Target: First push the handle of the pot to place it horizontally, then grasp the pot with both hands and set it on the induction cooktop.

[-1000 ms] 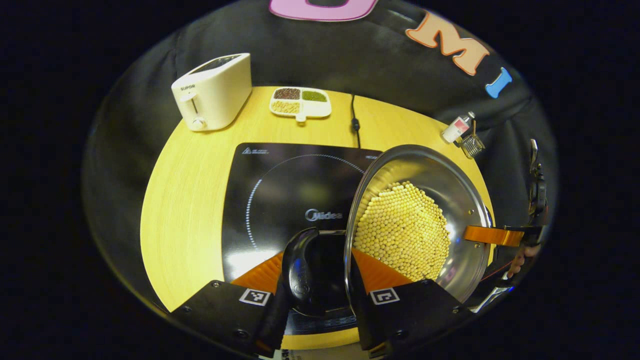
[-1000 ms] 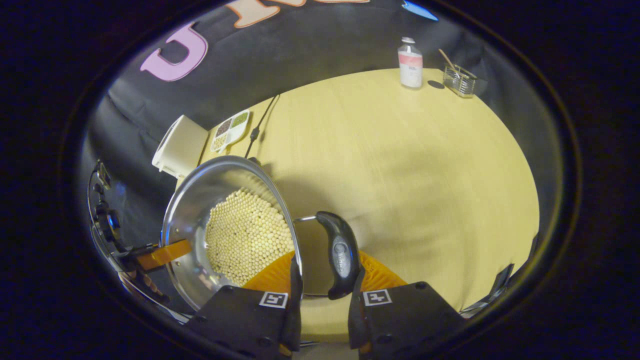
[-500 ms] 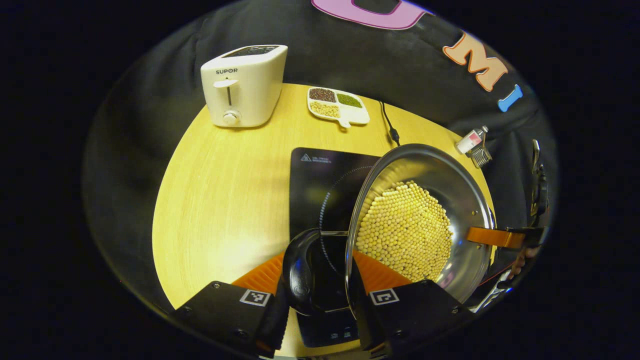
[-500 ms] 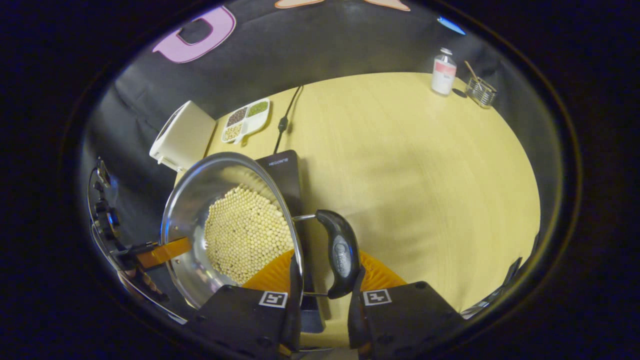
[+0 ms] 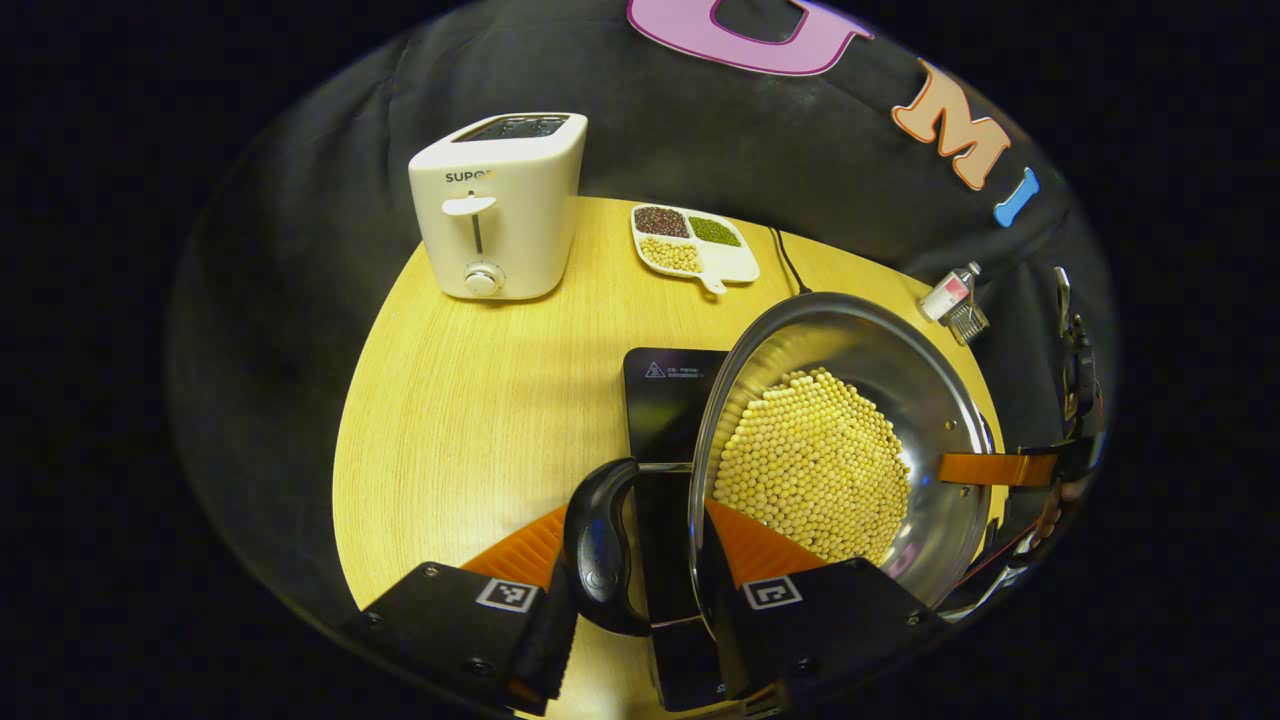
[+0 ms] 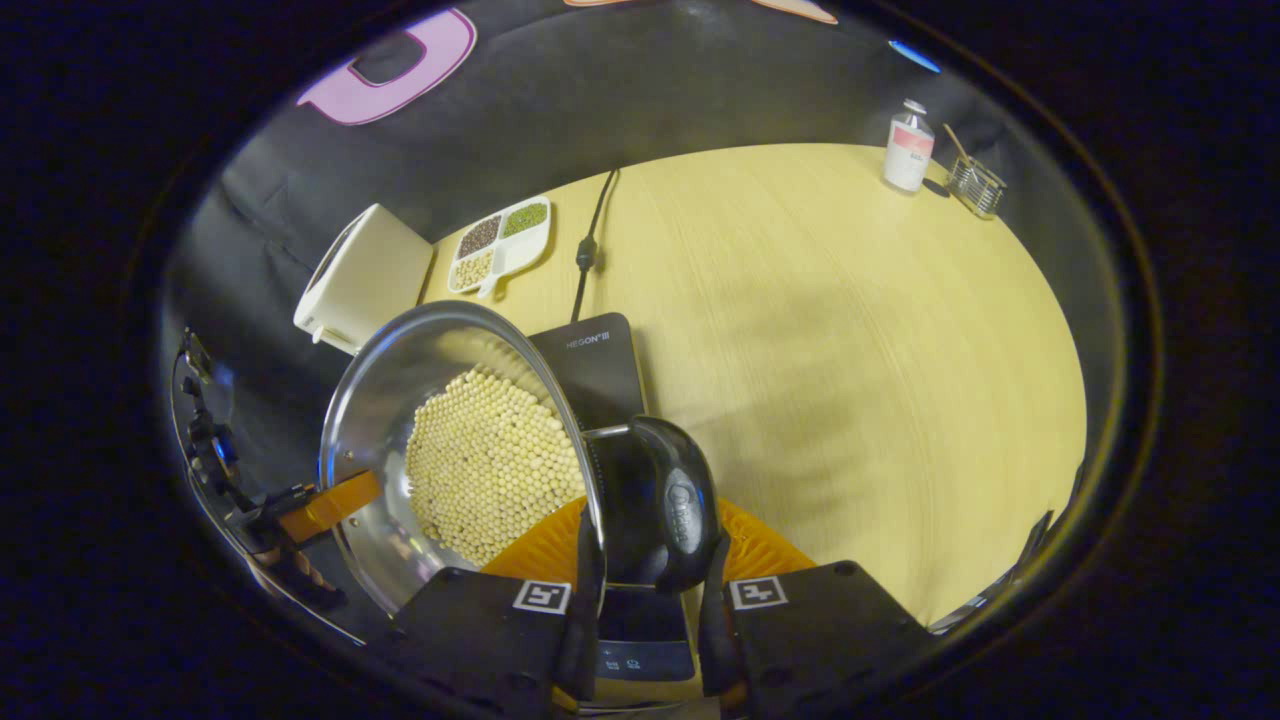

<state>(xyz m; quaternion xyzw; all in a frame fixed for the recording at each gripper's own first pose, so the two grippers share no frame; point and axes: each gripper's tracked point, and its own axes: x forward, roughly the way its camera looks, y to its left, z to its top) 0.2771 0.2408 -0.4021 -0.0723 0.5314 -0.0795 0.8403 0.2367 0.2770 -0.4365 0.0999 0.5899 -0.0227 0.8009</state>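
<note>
Above the black cooktop (image 5: pixel 668 400) on the wooden counter (image 5: pixel 480 400), the steel pot (image 5: pixel 900 370) hangs held from both sides. The left tongs (image 5: pixel 640 620) sit low in the left gripper view, closed on the pot's dark side handle (image 5: pixel 595 545), with the pot's rim just beside the inner finger. The right tongs (image 6: pixel 640 625) grip the opposite handle (image 6: pixel 675 510) the same way, fingers pressed against it on either side. In each view the other tongs show across the pot at its far rim, with part of a hand (image 5: pixel 1050 510) behind them, too dim to make out well. The pot covers most of the cooktop; one corner and a strip of its control edge (image 6: pixel 640 660) stay visible. The pot holds a tight layer of pale round beans (image 5: pixel 810 465). Beyond the cooktop stand a white toaster (image 5: pixel 500 205) and a divided dish (image 5: pixel 695 240) with dark, green and pale grains.
</note>
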